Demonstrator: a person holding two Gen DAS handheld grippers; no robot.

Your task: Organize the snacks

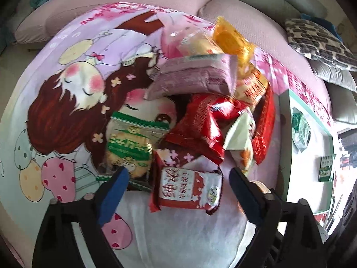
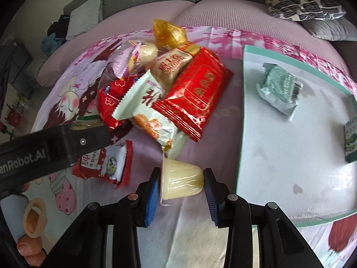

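A pile of snack packets lies on a pink cartoon blanket. My left gripper is open, its jaws either side of a red-and-white packet; a green-and-white cookie packet lies by the left finger. My right gripper is shut on a pale yellow jelly cup, held on its side just above the blanket. The pile shows in the right wrist view too: a large red packet, a white packet, a yellow bag. The left gripper's body reaches in from the left.
A white tray with a teal rim lies right of the pile and holds a green-grey packet and a green box. The tray's rim also shows in the left wrist view. Sofa cushions and a patterned pillow lie behind.
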